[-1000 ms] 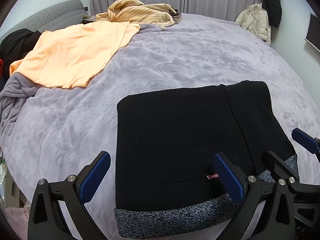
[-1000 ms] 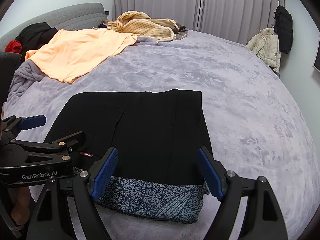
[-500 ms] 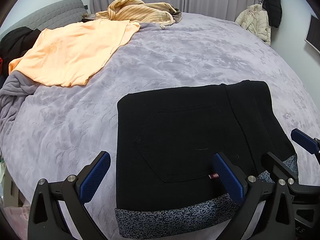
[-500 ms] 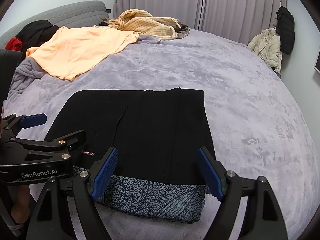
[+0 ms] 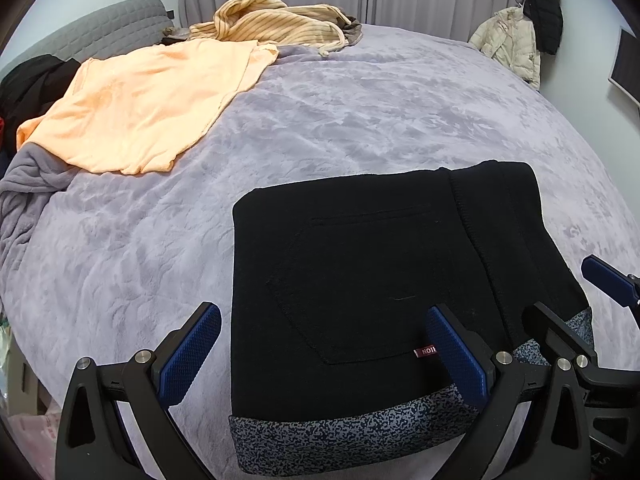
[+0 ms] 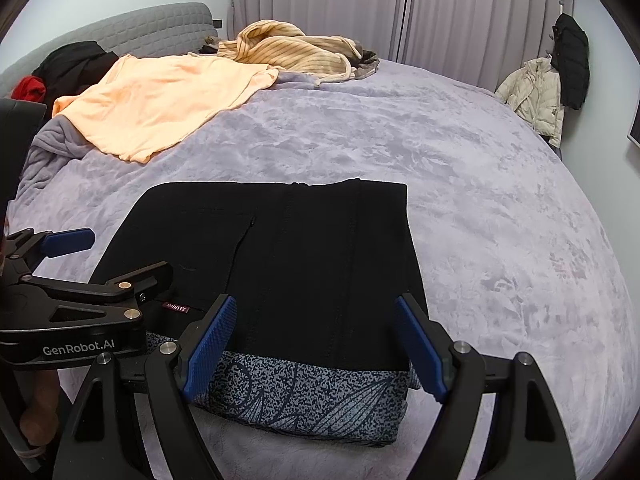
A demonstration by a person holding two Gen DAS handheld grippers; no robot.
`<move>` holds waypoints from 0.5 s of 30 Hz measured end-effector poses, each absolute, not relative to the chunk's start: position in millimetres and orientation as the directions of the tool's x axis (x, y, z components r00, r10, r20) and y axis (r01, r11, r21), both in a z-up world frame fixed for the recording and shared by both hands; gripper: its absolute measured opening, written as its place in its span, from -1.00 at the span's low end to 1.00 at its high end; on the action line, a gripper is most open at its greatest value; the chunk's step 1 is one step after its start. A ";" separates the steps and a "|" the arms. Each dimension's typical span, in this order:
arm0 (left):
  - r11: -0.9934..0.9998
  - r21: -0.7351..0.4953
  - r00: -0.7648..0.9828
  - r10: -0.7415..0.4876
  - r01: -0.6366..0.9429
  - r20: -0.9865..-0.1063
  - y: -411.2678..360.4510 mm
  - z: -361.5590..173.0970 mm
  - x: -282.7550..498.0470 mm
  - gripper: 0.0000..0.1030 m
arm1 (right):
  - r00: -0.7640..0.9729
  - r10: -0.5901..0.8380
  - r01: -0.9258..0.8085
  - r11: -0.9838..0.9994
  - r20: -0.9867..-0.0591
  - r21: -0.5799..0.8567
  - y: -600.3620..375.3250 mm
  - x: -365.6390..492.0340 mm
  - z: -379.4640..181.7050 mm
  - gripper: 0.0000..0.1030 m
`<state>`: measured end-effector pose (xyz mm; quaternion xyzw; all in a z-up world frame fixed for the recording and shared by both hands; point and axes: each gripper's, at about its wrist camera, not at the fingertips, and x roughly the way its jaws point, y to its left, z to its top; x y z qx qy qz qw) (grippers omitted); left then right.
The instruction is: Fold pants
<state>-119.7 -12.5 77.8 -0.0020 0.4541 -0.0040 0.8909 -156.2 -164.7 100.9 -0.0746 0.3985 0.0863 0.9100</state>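
Left wrist view: left gripper [image 5: 322, 346], jaws wide apart and gripping nothing, poised above near left corner of folded black pants [image 5: 360, 280] lying flat on lilac bedspread [image 5: 380, 112]; orange shirt [image 5: 148, 100] well beyond.

Right wrist view: right gripper [image 6: 316, 346], jaws likewise wide and empty, above speckled waistband [image 6: 304, 396] at near edge of pants [image 6: 320, 248]; left gripper [image 6: 120, 256] alongside.

Bed w/ lilac blanket [image 5: 360, 120], grey headboard [image 6: 152, 28], closed curtains [image 6: 440, 8] — jackets [image 5: 520, 40], prob. hung on wall.
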 end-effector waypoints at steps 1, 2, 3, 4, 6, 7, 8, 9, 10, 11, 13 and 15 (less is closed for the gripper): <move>1.000 -0.007 0.587 -0.009 0.006 -0.809 -12.9 77.9 -119.6 1.00 | 0.668 0.099 -0.217 0.974 -0.738 -0.066 -165.6 -155.8 101.5 0.62; 1.000 -0.007 0.587 -0.008 0.004 -0.810 -13.2 78.0 -119.6 1.00 | 0.668 0.098 -0.217 0.974 -0.738 -0.067 -165.7 -155.8 101.6 0.62; 1.000 -0.006 0.587 -0.005 0.001 -0.810 -13.6 78.0 -119.8 1.00 | 0.668 0.099 -0.217 0.974 -0.737 -0.066 -166.7 -155.7 102.2 0.62; 1.000 -0.005 0.587 -0.005 0.001 -0.810 -13.5 78.1 -119.8 1.00 | 0.669 0.100 -0.218 0.974 -0.737 -0.066 -167.2 -155.7 102.7 0.62; 1.000 -0.005 0.585 -0.005 0.002 -0.811 -14.6 78.5 -119.5 1.00 | 0.670 0.100 -0.217 0.974 -0.736 -0.064 -168.0 -155.7 103.5 0.62; 1.000 -0.004 0.585 -0.006 0.003 -0.811 -14.7 78.5 -119.6 1.00 | 0.670 0.101 -0.217 0.974 -0.735 -0.064 -168.9 -155.8 103.8 0.62; 1.000 -0.002 0.585 -0.004 0.004 -0.811 -15.2 78.4 -119.5 1.00 | 0.671 0.101 -0.217 0.974 -0.735 -0.064 -169.0 -155.8 103.8 0.62; 1.000 -0.001 0.584 -0.004 0.005 -0.812 -15.0 78.3 -118.7 1.00 | 0.671 0.101 -0.217 0.974 -0.735 -0.064 -169.2 -155.6 103.8 0.62; 1.000 -0.001 0.584 -0.005 0.006 -0.812 -15.0 78.4 -118.8 1.00 | 0.671 0.101 -0.218 0.974 -0.735 -0.064 -169.0 -156.1 103.9 0.62; 1.000 -0.001 0.583 -0.006 0.008 -0.812 -15.0 78.4 -118.8 1.00 | 0.671 0.101 -0.217 0.974 -0.734 -0.064 -169.0 -156.1 104.0 0.62; 1.000 0.000 0.582 -0.006 0.009 -0.813 -15.1 78.1 -118.4 1.00 | 0.670 0.101 -0.217 0.974 -0.736 -0.063 -169.1 -155.8 104.0 0.62; 1.000 -0.001 0.580 -0.007 0.010 -0.814 -14.3 77.7 -117.9 1.00 | 0.671 0.102 -0.218 0.974 -0.734 -0.064 -169.1 -156.4 104.3 0.62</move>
